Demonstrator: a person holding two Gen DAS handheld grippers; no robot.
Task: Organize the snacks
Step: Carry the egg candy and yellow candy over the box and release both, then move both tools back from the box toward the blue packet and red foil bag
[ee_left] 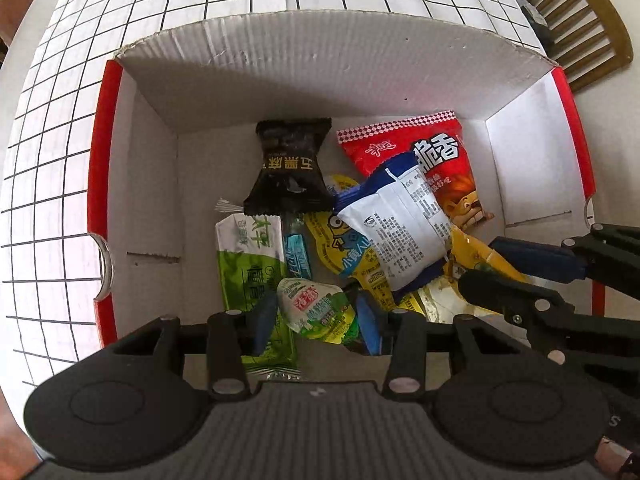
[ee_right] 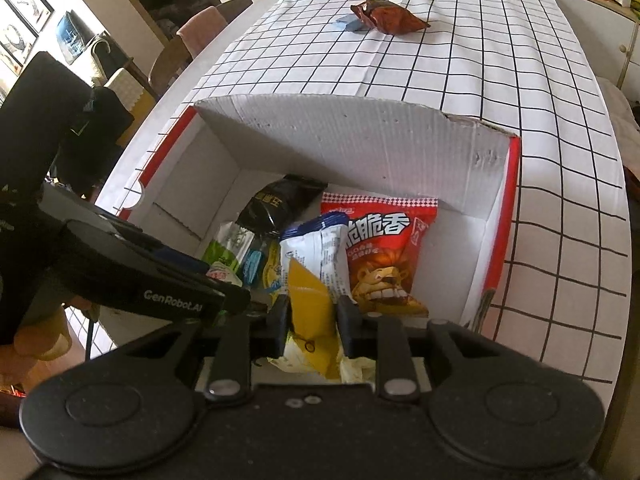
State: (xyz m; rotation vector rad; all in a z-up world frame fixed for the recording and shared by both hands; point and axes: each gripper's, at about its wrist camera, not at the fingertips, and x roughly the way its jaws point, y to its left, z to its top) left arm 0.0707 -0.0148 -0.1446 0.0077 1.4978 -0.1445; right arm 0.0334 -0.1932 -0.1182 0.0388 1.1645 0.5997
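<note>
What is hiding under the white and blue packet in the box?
Under the white and blue packet lie a yellow cartoon snack cup and part of the red lion packet. Anything deeper is covered.

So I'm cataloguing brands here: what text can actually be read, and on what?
"GenRobot.AI": side of the left gripper.
"脆香": red lion packet.
"太平": green packet.
"五黑": black packet, reading unsure.
White packet: print too small.
</note>
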